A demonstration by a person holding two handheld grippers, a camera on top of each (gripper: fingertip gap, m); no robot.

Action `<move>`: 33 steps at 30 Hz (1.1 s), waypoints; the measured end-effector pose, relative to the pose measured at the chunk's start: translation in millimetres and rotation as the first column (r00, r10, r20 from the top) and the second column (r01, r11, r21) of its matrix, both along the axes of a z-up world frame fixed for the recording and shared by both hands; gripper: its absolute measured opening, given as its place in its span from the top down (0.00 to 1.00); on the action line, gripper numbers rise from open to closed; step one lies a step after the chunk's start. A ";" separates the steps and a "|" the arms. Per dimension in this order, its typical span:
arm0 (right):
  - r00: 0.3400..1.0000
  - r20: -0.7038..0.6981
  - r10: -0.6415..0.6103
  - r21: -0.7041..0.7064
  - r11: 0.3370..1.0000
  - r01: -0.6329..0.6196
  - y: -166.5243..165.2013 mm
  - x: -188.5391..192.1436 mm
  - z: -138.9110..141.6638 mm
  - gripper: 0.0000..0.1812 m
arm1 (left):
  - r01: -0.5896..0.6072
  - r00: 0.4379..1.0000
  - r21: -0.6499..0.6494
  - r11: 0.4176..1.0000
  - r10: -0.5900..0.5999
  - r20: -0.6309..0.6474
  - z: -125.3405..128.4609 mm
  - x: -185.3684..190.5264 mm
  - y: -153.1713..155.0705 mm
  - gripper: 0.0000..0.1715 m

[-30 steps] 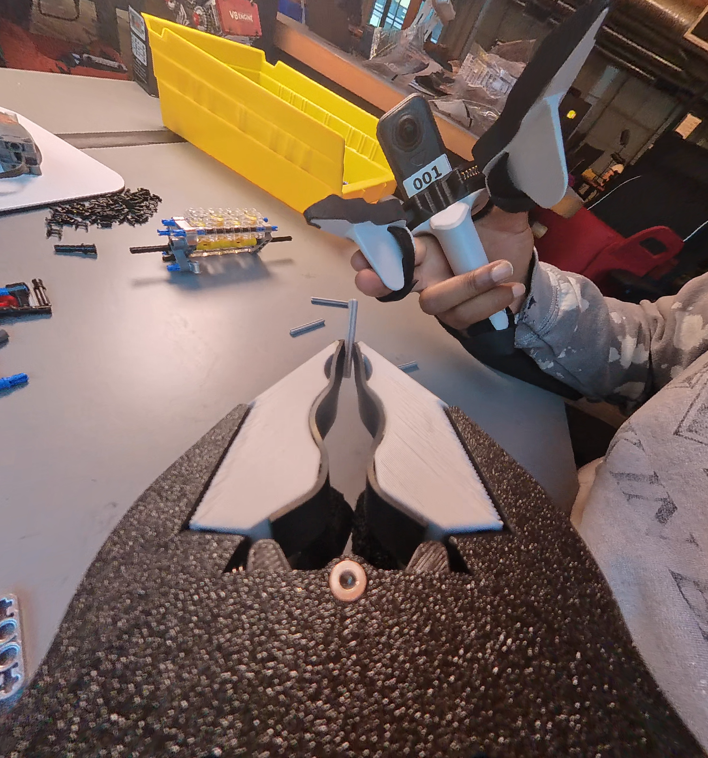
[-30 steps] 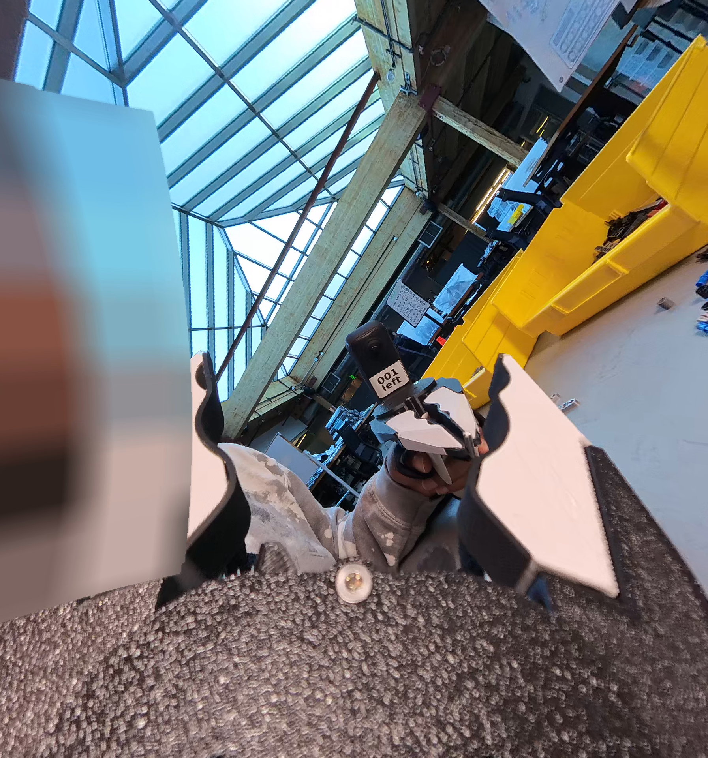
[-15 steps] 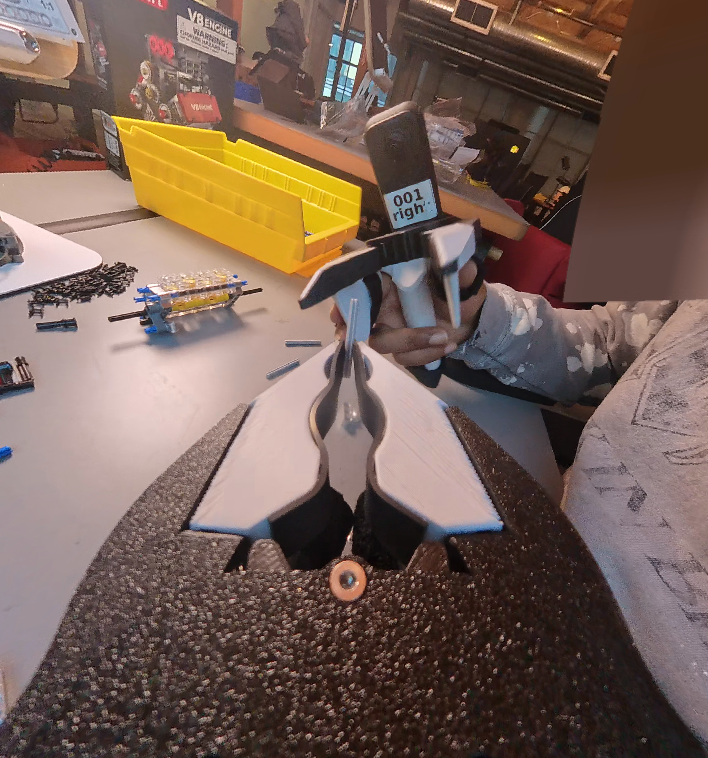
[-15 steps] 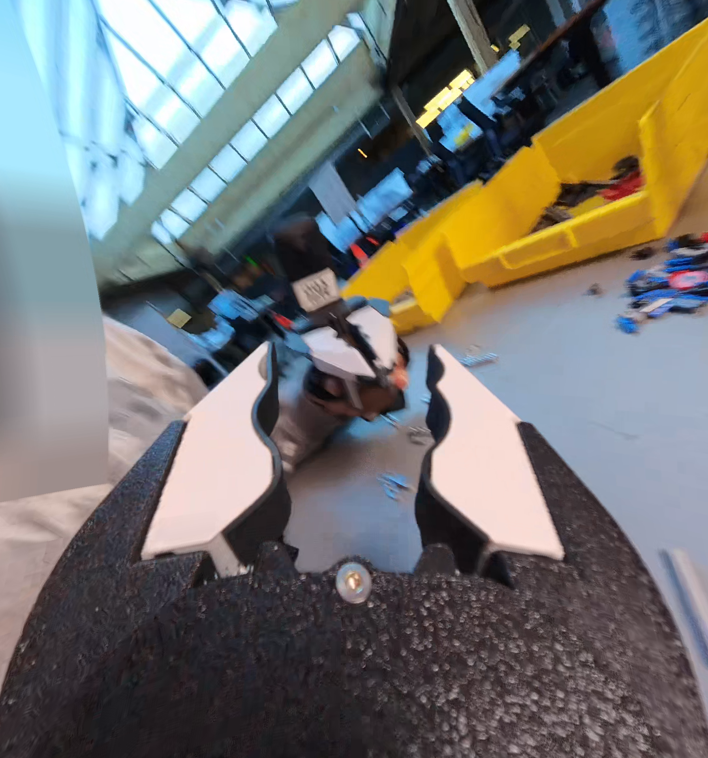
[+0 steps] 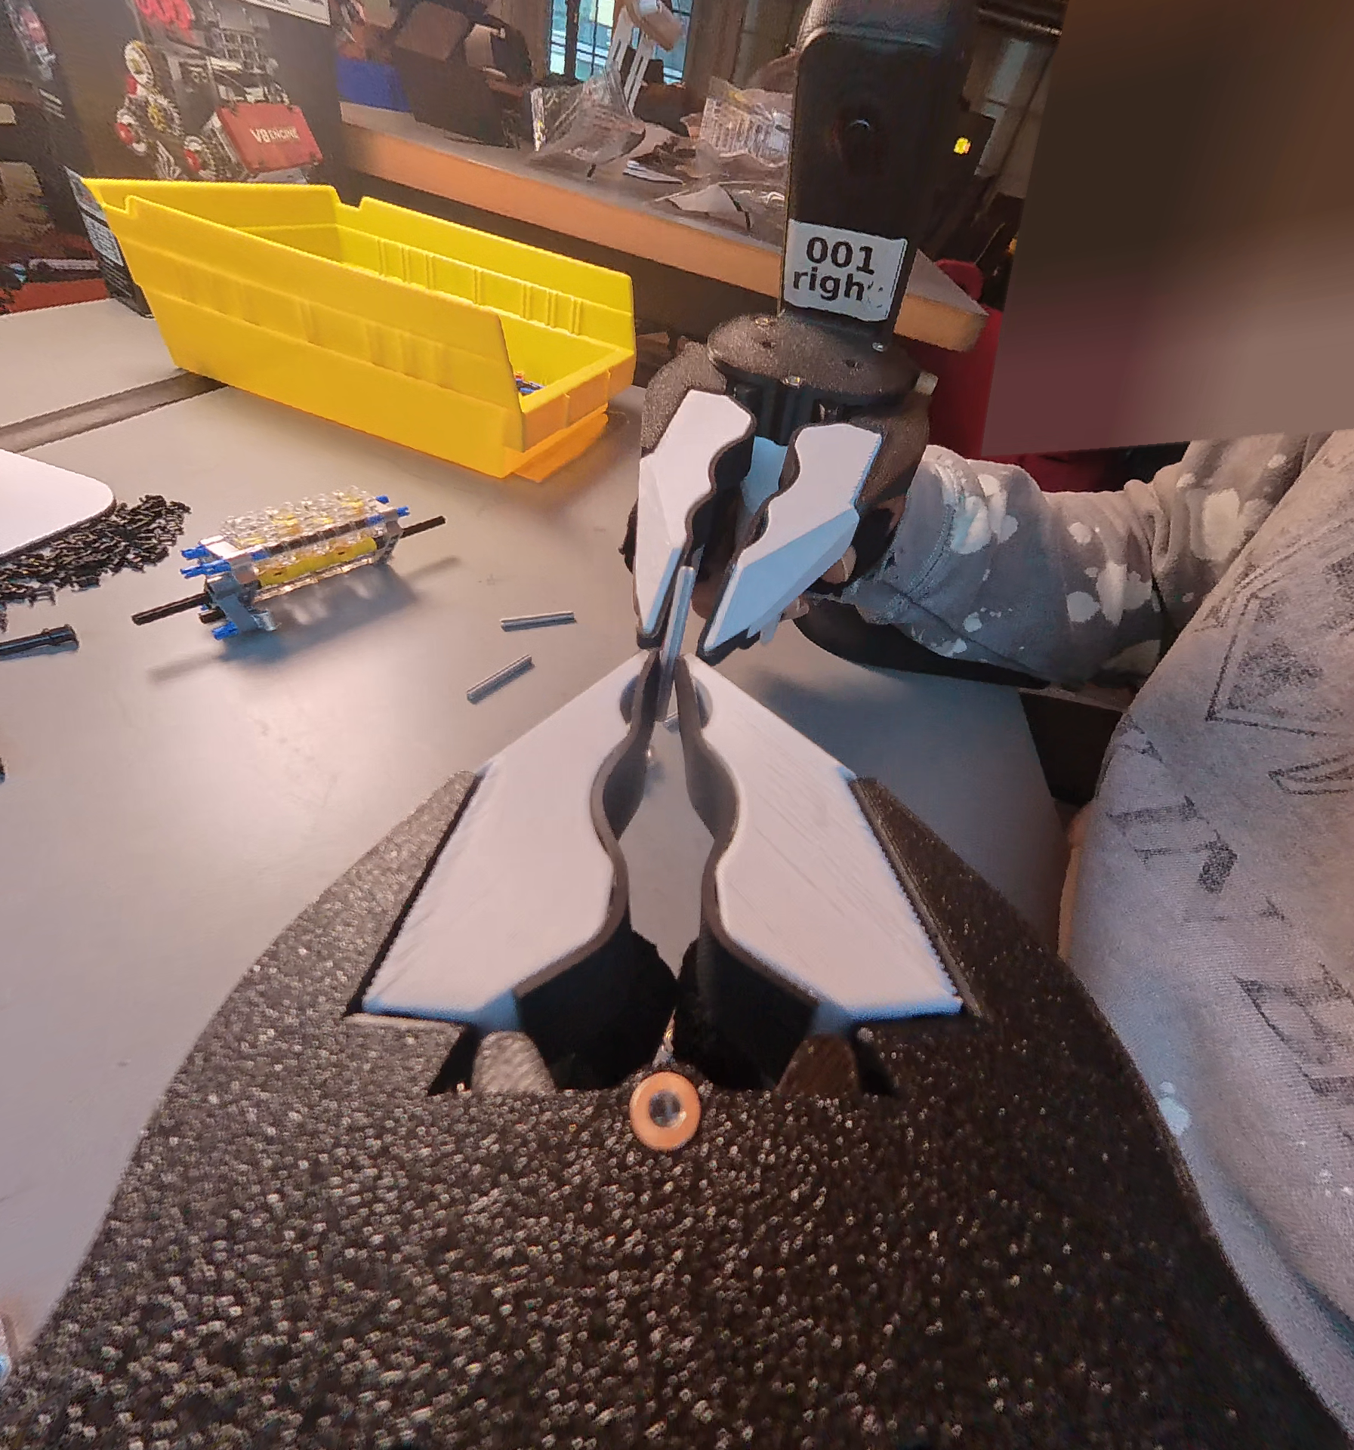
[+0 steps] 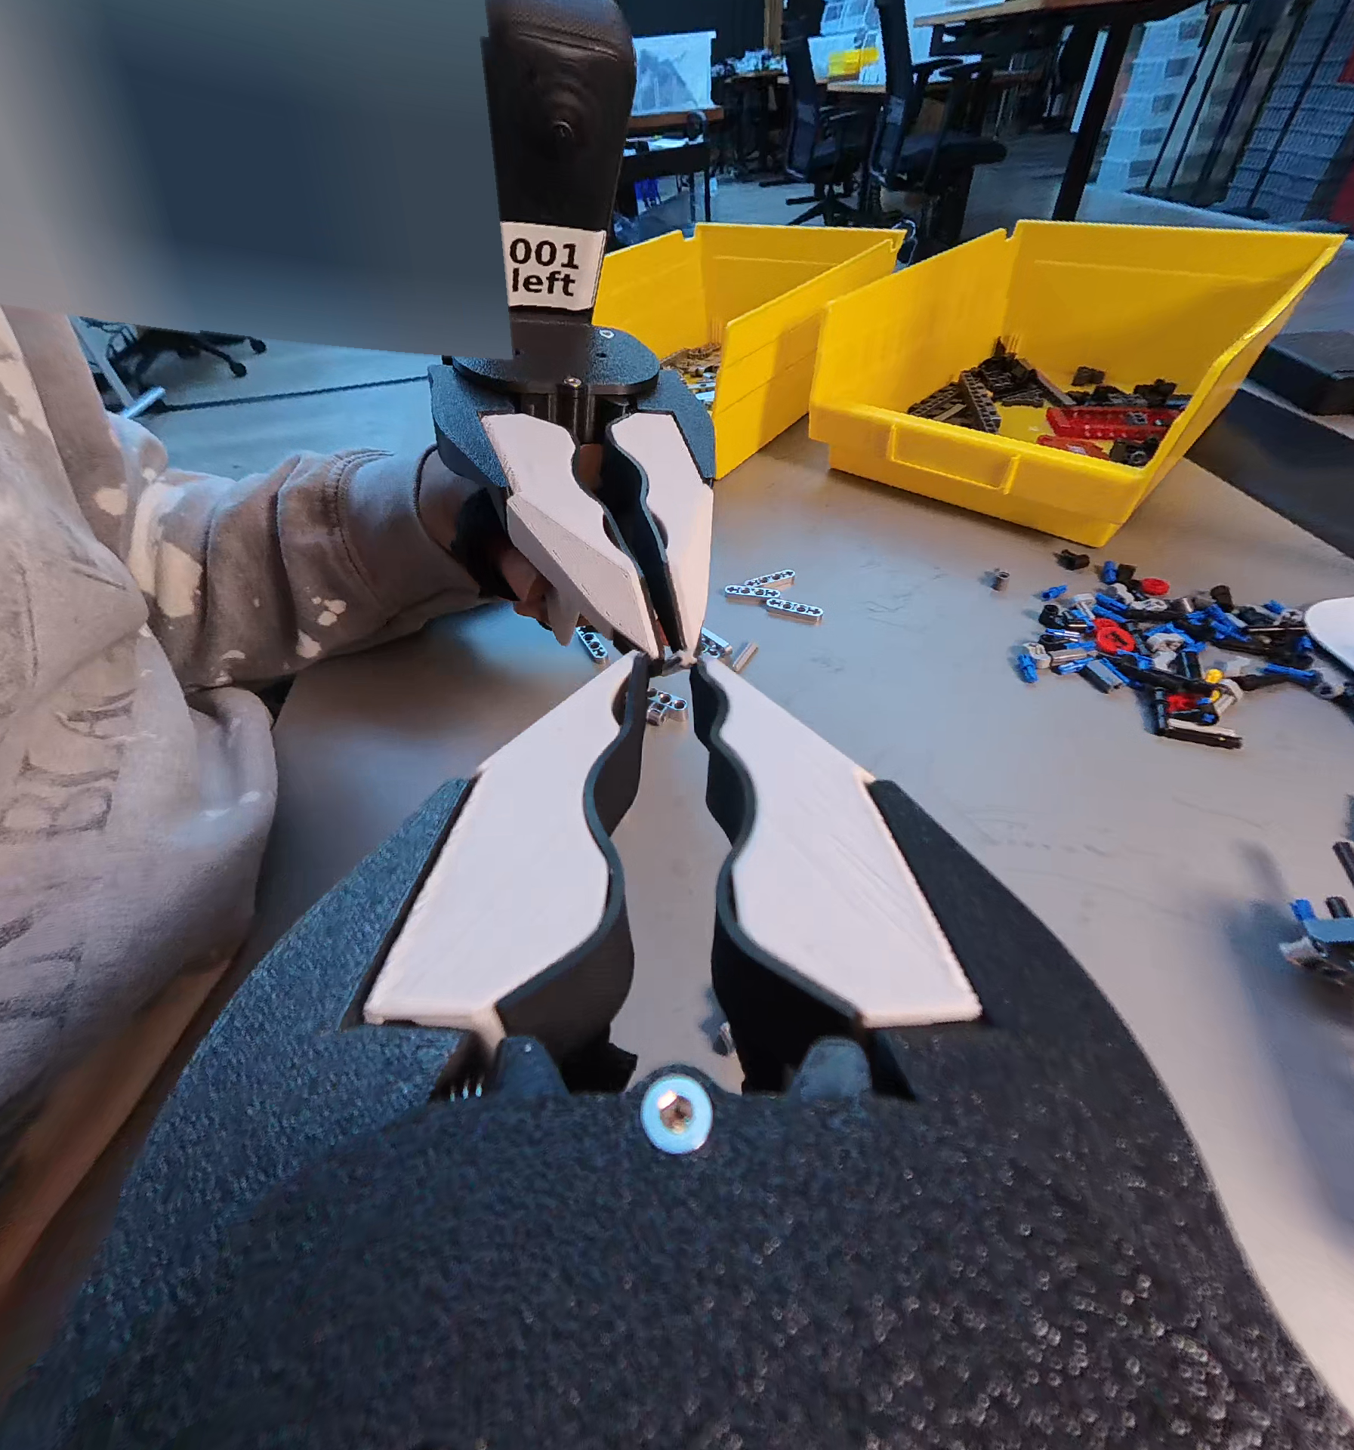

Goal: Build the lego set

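My left gripper (image 5: 664, 676) is shut on a thin grey axle rod (image 5: 677, 620), which sticks up and forward out of its tips above the grey table (image 5: 187, 785). My right gripper (image 5: 680, 642) faces it tip to tip, held by a hand in a grey sleeve. Its jaws stand a narrow gap apart on either side of the rod's free end. In the right wrist view my right gripper (image 6: 667, 665) shows the same narrow gap. The rod's end (image 6: 669, 667) sits in that gap, right in front of the left gripper (image 6: 669, 650).
A yellow bin (image 5: 391, 345) stands at the back left. A clear-and-yellow block assembly on a black axle (image 5: 297, 549) and two loose grey axles (image 5: 501, 676) lie nearby. The right wrist view shows two yellow bins (image 6: 1050, 369), a pile of small parts (image 6: 1176, 651) and grey beams (image 6: 775, 596). My left and right fingertips are right by each other.
My right gripper swung down from pointing at the ceiling to face the left gripper, and its jaws narrowed around the rod. The left gripper kept hold of the rod.
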State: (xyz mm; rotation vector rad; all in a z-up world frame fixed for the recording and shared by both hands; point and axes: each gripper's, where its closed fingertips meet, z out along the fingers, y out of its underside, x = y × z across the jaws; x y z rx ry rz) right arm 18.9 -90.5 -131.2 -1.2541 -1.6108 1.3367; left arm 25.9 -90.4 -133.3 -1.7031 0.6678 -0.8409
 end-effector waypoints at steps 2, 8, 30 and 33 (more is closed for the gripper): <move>1.000 0.003 0.013 -0.004 1.000 -0.013 -1.6 1.4 -0.1 0.99 | 0.000 1.000 0.003 1.000 0.000 -0.010 0.0 0.8 -0.5 1.00; 0.999 -0.025 0.040 -0.033 0.999 -0.041 -5.7 3.6 6.4 0.99 | -0.020 1.000 0.009 1.000 0.020 -0.006 2.2 -0.4 -0.1 1.00; 0.974 -0.209 0.083 -0.278 0.950 -0.141 -12.7 5.8 39.0 0.99 | 0.095 0.970 -0.011 0.995 -0.090 0.228 30.0 9.8 -16.2 0.99; 0.981 -0.145 0.128 -0.183 0.971 -0.154 -17.4 9.3 28.0 0.99 | 0.119 0.982 -0.030 0.992 -0.114 0.150 20.7 10.9 -21.6 0.99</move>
